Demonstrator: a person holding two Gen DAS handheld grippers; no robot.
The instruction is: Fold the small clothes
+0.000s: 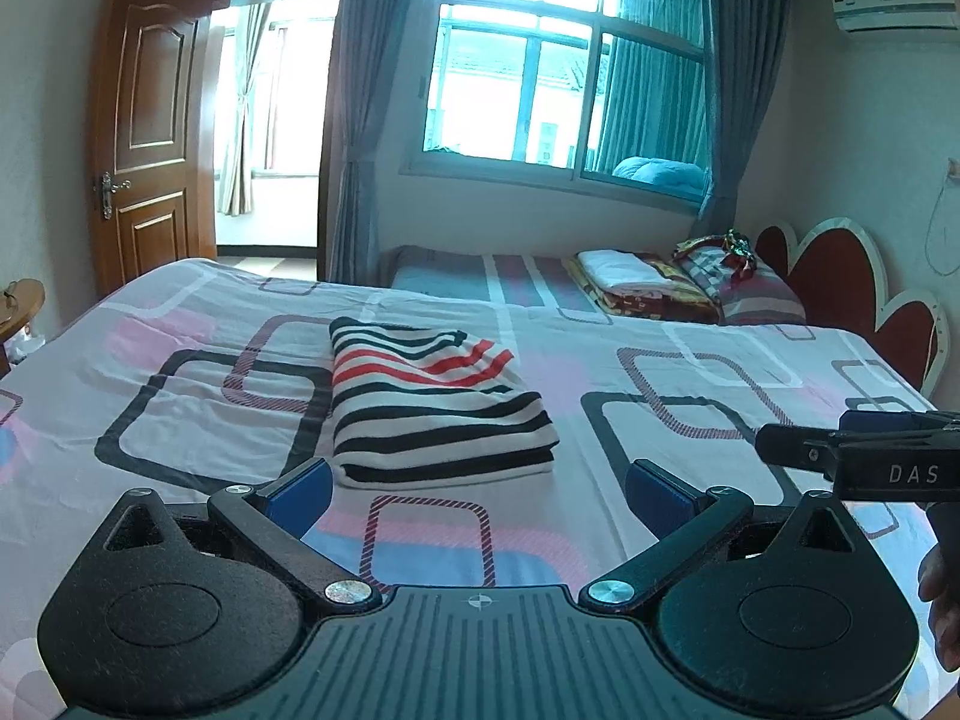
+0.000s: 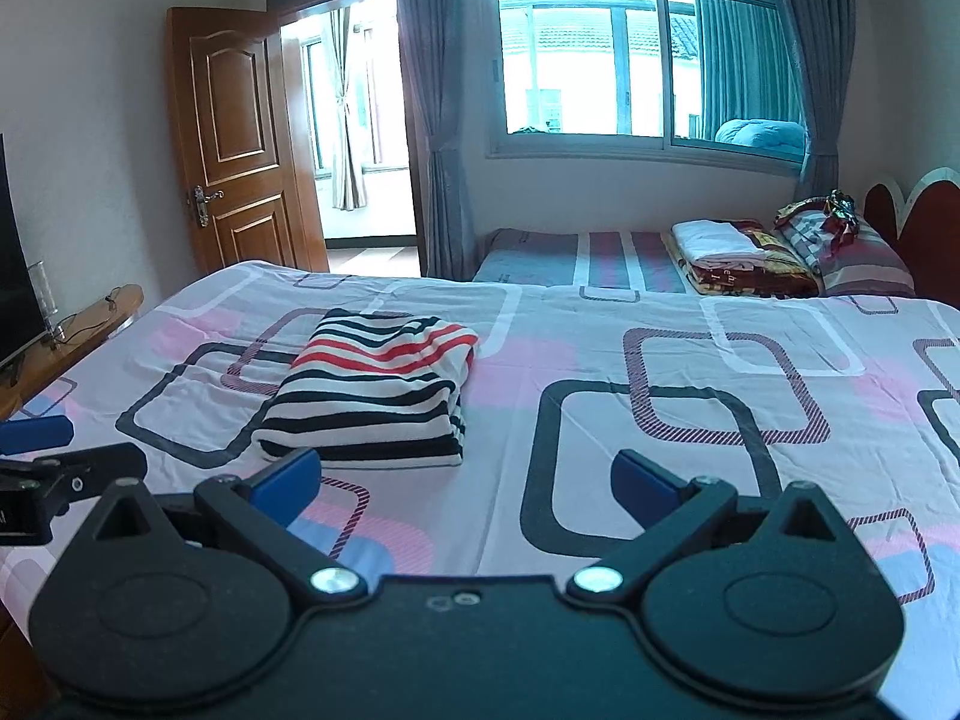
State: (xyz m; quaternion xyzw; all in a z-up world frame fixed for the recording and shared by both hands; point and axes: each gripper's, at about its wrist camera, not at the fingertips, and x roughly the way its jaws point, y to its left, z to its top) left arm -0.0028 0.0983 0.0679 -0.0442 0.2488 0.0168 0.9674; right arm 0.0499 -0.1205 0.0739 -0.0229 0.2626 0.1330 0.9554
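A: Nearest?
B: The left gripper [image 1: 477,495] and right gripper [image 2: 465,477], both spread wide, holding nothing. "DAS" reads on the right one, lower right.
A: Beyond?
B: The folded striped garment [image 1: 438,405] lies mid-frame on the patterned bedsheet [image 1: 690,360].
A: Farthest?
B: Door [image 1: 150,132] upper left, window [image 1: 564,78] top centre.

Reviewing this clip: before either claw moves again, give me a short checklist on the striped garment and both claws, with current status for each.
1. Striped garment folded into a compact stack: ok.
2. Garment resting flat on the bedsheet, away from the edges in view: ok.
3. Left claw open, nothing between its blue pads: ok.
4. Right claw open and empty: ok.
5. Both claws off the garment, on its near side: ok.
6. More unfolded small clothes within reach: cannot tell; none show on this bed.
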